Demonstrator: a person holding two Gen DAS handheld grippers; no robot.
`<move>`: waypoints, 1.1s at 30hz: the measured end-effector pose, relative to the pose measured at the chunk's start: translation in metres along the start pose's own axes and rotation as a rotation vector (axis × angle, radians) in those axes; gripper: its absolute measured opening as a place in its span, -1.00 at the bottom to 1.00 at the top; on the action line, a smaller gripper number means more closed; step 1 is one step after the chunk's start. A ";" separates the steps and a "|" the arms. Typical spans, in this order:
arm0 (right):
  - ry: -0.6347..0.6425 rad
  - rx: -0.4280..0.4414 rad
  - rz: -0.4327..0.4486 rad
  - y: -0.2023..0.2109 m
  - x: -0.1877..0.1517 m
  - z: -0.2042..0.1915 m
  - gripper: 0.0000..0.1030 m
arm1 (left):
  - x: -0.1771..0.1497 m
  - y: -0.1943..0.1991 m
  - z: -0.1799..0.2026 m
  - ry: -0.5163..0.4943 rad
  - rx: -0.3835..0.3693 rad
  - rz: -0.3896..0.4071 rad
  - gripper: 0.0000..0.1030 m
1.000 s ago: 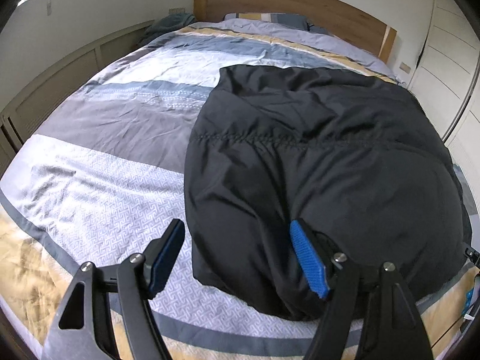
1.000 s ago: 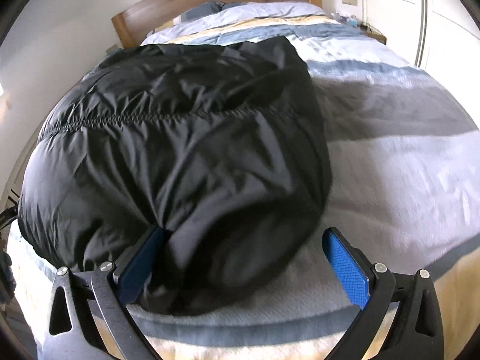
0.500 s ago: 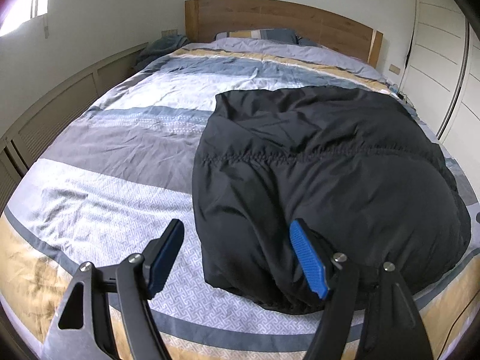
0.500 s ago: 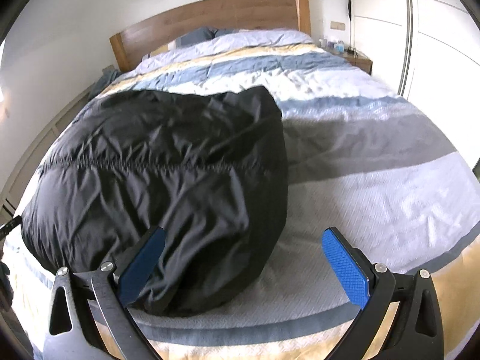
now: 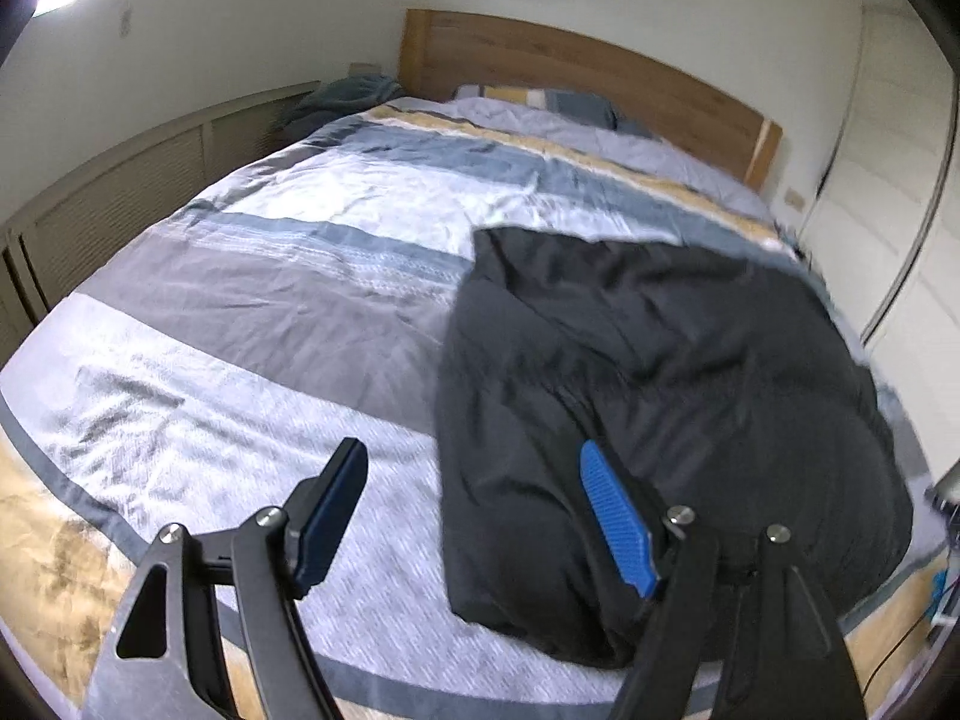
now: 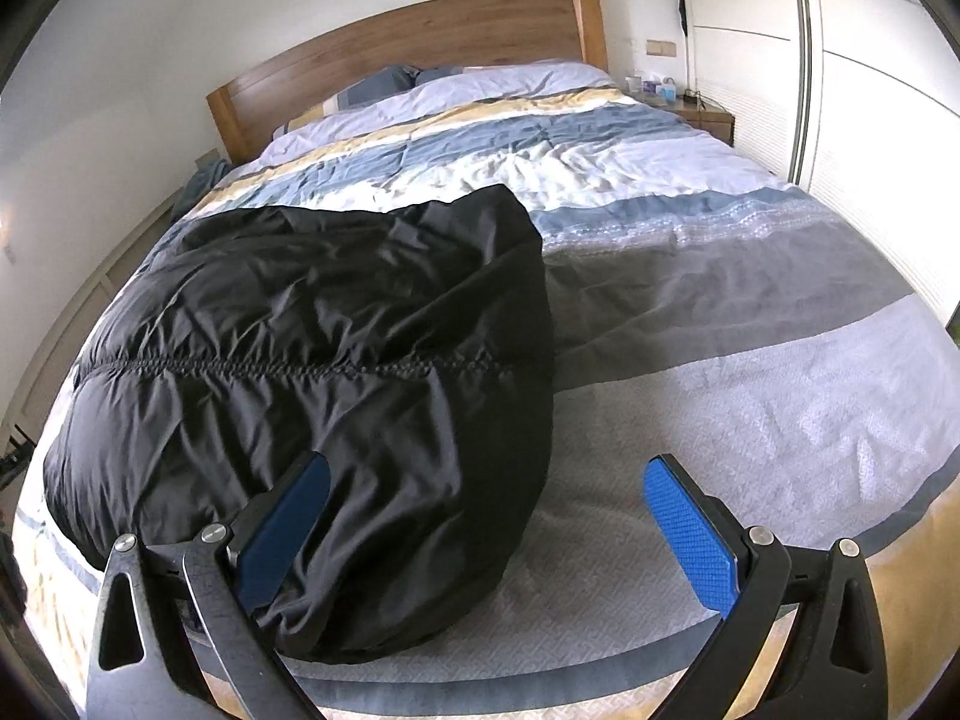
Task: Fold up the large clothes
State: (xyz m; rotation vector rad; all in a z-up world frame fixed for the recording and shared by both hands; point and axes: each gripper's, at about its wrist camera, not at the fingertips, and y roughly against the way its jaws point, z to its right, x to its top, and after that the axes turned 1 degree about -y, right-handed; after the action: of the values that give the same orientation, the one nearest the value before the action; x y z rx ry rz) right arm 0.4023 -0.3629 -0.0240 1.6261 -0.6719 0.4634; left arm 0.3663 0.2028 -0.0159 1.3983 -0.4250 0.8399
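A large black padded jacket (image 5: 648,396) lies folded in a thick bundle on the striped bedspread (image 5: 270,312). In the right wrist view the jacket (image 6: 336,372) fills the left half, with a gathered seam across it. My left gripper (image 5: 474,516) is open and empty, above the jacket's left front edge. My right gripper (image 6: 486,531) is open and empty, above the jacket's right front corner. Neither gripper touches the cloth.
The bed has a wooden headboard (image 5: 576,72) and pillows (image 6: 420,81) at the far end. A low louvred cabinet (image 5: 120,198) runs along the left wall. White wardrobe doors (image 6: 870,90) stand on the right, with a bedside table (image 6: 702,111) beside them.
Both grippers have pulled back and up from the jacket, so more of the bed shows. The jaws stayed open. The jacket lies still.
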 end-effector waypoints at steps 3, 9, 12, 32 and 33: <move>-0.005 0.000 0.000 -0.003 0.003 0.004 0.99 | 0.010 -0.002 -0.014 0.037 -0.029 0.002 0.40; -0.027 0.017 -0.004 -0.010 0.011 0.009 0.99 | 0.022 -0.031 -0.030 0.114 -0.173 -0.065 0.41; -0.027 0.033 -0.028 -0.017 0.013 0.010 0.99 | 0.022 -0.051 -0.033 0.175 -0.237 -0.088 0.50; -0.320 0.352 -0.373 -0.151 0.019 0.049 0.99 | 0.001 -0.194 -0.035 0.325 -0.631 -0.430 0.75; -0.342 0.385 -0.384 -0.157 0.017 0.052 0.99 | -0.001 -0.198 -0.035 0.333 -0.657 -0.445 0.76</move>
State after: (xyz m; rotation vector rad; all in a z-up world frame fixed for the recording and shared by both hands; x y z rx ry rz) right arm 0.5141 -0.4045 -0.1393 2.1733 -0.5188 0.0286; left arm 0.5030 0.2453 -0.1578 0.6831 -0.0998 0.4835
